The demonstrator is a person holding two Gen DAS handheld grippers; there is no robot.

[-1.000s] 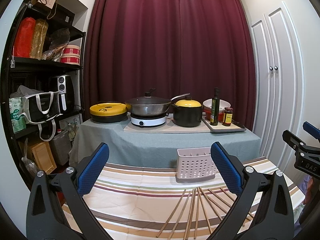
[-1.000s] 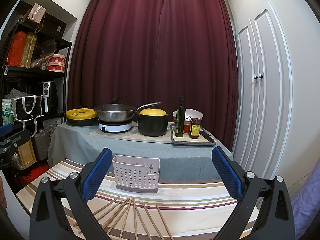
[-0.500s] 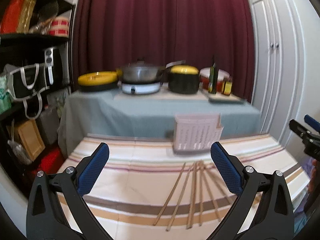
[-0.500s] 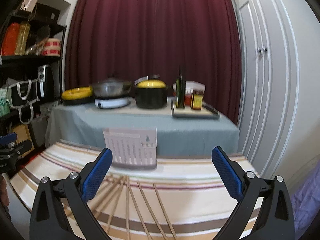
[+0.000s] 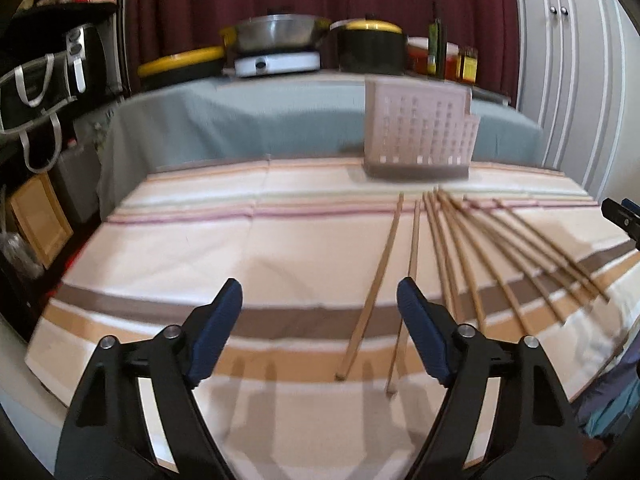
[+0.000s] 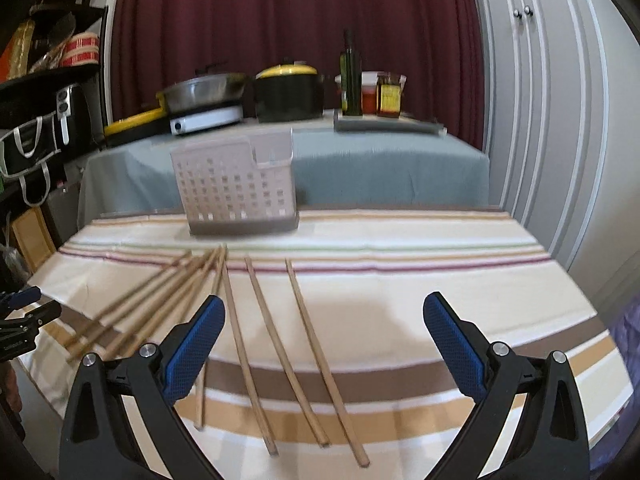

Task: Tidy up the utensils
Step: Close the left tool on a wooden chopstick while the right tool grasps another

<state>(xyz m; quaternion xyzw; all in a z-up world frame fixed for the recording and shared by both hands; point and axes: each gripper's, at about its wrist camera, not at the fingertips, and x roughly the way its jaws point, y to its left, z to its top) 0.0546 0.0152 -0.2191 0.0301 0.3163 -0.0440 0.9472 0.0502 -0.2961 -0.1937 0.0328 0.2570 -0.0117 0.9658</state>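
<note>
Hovering over chopsticks [image 5: 472, 248], both tongs gaping, empty. Sticks fan near-to-far before holder [image 5: 420, 132]. Left tongs [image 5: 320, 332] sit left of leftmost pair; right tongs [image 6: 324, 340] straddle rightmost three, nearer.

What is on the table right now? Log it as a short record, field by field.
surface: striped cloth on the near table
utensils: wooden chopsticks fanned out flat on the cloth, none picked up
holder: pale perforated caddy upright at the far edge, beyond the chopstick tips; contents cannot be seen
left tongs: open, empty, low over the cloth beside the leftmost chopsticks
right tongs: open, empty, above the rightmost chopsticks
behind: grey table with pots, bottle
</note>
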